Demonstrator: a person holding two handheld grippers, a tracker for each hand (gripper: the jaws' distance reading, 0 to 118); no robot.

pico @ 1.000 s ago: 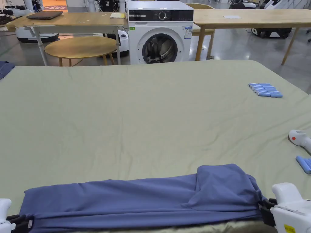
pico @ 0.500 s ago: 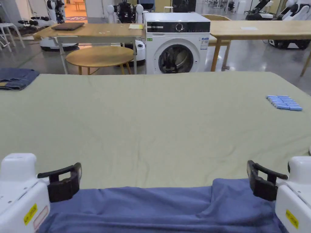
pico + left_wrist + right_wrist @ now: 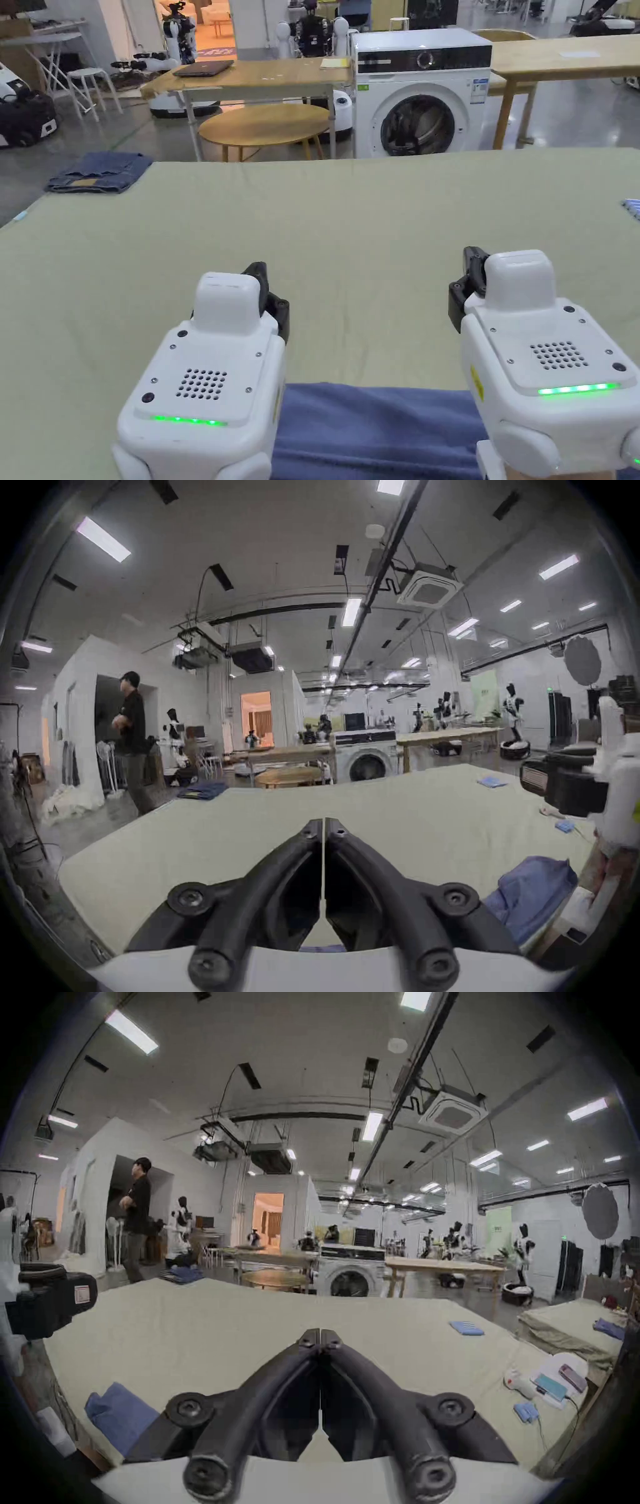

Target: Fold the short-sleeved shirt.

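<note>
Your two grippers are raised side by side above the near edge of a wide bed covered in a pale green sheet. The left gripper has its jaws pressed together with nothing between them, and the right gripper is likewise closed and empty. The blue short-sleeved shirt lies folded into a long band along the near edge, its long axis running left to right, partly hidden beneath both gripper bodies. In the left gripper view one bunched end of it sits at the sheet's near right corner. A row of small blue pieces rests toward the far right edge of the sheet. Folded denim lies at the far left corner. Beyond the bed stand a white front-loading washing machine, a round wooden table and long wooden tables. A person stands far off to the left. Yellow stickers on the grippers are too small to read
</note>
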